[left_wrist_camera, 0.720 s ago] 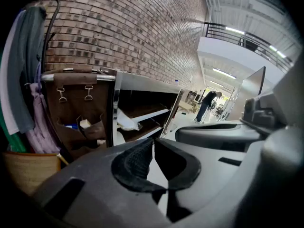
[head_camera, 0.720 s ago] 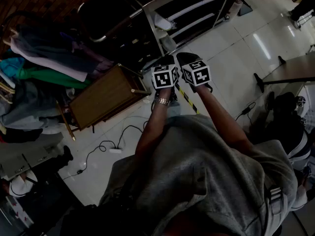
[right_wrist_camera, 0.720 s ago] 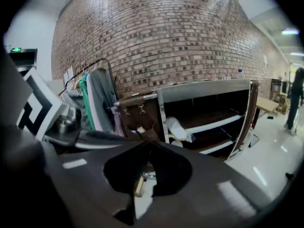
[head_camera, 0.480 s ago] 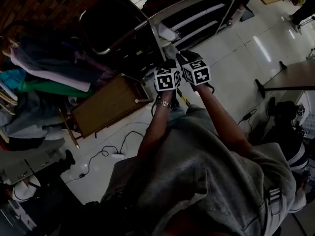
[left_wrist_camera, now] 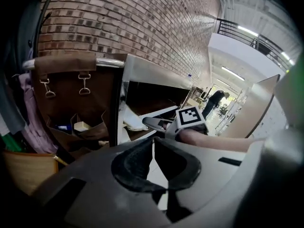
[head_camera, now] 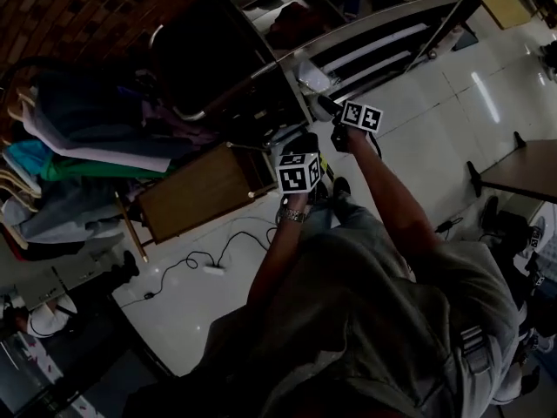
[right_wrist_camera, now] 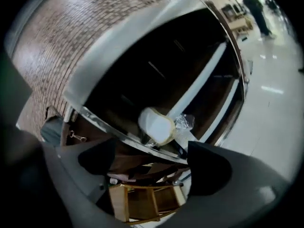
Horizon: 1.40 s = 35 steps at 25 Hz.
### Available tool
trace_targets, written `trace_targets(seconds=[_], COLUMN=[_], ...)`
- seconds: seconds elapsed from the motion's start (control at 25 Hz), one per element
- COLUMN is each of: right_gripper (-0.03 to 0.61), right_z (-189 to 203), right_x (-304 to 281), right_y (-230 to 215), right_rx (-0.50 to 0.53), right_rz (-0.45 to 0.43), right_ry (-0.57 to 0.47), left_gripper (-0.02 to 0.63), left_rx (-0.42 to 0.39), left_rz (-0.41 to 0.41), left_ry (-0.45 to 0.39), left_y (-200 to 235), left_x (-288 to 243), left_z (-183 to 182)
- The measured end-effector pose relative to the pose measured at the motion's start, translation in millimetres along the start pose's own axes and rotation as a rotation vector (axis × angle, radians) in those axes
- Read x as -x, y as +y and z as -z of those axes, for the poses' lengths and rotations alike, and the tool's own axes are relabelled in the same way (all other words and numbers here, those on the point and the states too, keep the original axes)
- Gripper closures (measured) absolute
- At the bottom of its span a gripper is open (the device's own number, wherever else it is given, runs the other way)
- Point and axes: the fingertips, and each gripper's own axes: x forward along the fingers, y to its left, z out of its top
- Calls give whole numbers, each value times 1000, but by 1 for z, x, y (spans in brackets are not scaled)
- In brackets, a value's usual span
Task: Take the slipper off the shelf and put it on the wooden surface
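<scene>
White slipper [right_wrist_camera: 156,125] lies on the metal shelf [right_wrist_camera: 133,37].

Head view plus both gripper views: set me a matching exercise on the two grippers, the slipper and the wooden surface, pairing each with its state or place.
Column one:
1. left gripper
2. right gripper
3. slipper
4. wooden surface

Column two:
A. white, lying on the shelf
B. jaws together, nothing in them
C. brown, standing on the floor
D. jaws wide apart, gripping nothing

Pairs: 1-B, 2-D, 3-A, 4-C
</scene>
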Motion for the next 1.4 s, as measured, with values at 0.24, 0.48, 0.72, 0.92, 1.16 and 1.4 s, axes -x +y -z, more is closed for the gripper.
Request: trace_targets(seconds=[0.24, 0.48, 0.72, 0.92, 1.16, 1.4], right_gripper=[44, 295, 503, 512, 515, 515], right_z=[-8, -21, -43, -52, -44, -41], right_x=[-87, -132, -90, 27, 142, 183], right_y=[-43, -52, -16, -11, -16, -20], right_rx=[-231, -372, -80, 226, 454, 549], right_rz=[-18, -35, -107, 112, 267, 284], right_ry=[-67, -114, -132, -126, -157, -181], left_gripper=[597, 597, 597, 597, 597, 597], left_rx=[40, 72, 54, 65, 11, -15], left_rz=[-109, -137, -130, -115, -70, -67], left_ry=[71, 36, 43, -25, -86, -73], left_y=[40, 55, 51, 34, -21, -48], left_x=[12, 14, 0, -16, -30, -21], left_z=[30, 21, 17, -14, -41, -18])
